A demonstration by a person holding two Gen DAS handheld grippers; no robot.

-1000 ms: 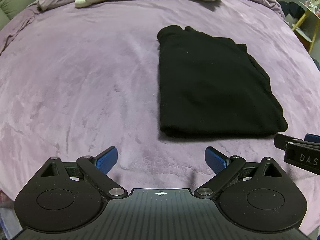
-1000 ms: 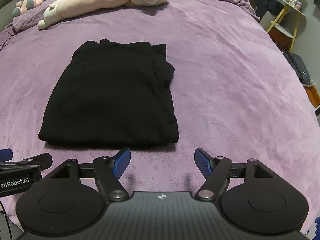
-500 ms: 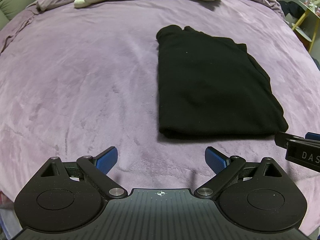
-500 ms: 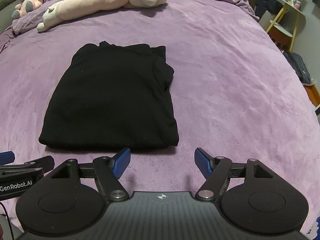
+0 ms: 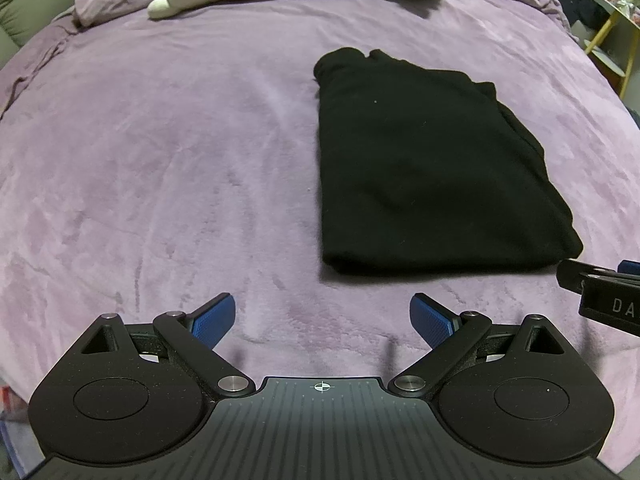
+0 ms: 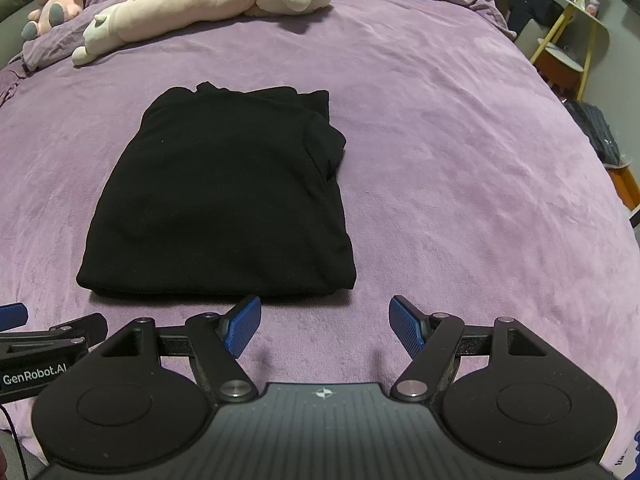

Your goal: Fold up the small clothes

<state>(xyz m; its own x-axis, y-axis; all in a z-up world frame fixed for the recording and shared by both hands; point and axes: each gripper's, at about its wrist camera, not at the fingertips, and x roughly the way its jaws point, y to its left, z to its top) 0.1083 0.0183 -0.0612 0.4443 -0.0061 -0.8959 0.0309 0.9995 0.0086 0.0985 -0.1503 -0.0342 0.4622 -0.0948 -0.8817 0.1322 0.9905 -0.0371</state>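
Observation:
A black garment [image 5: 432, 168] lies folded into a flat rectangle on the purple bed cover [image 5: 160, 152]; it also shows in the right wrist view [image 6: 224, 200]. My left gripper [image 5: 322, 322] is open and empty, held near the bed's front edge, left of the garment's near edge. My right gripper [image 6: 325, 324] is open and empty, just in front of the garment's near right corner. Each gripper's tip shows at the edge of the other view, the right one [image 5: 600, 284] and the left one [image 6: 44, 332].
A long pink and cream plush toy [image 6: 208, 8] lies across the far end of the bed, with a second pink plush [image 6: 56, 0] at the far left. A yellow-legged side table [image 6: 572, 36] and dark items stand beside the bed on the right.
Both grippers have drifted very slightly; the garment lies as before and both grippers stay open.

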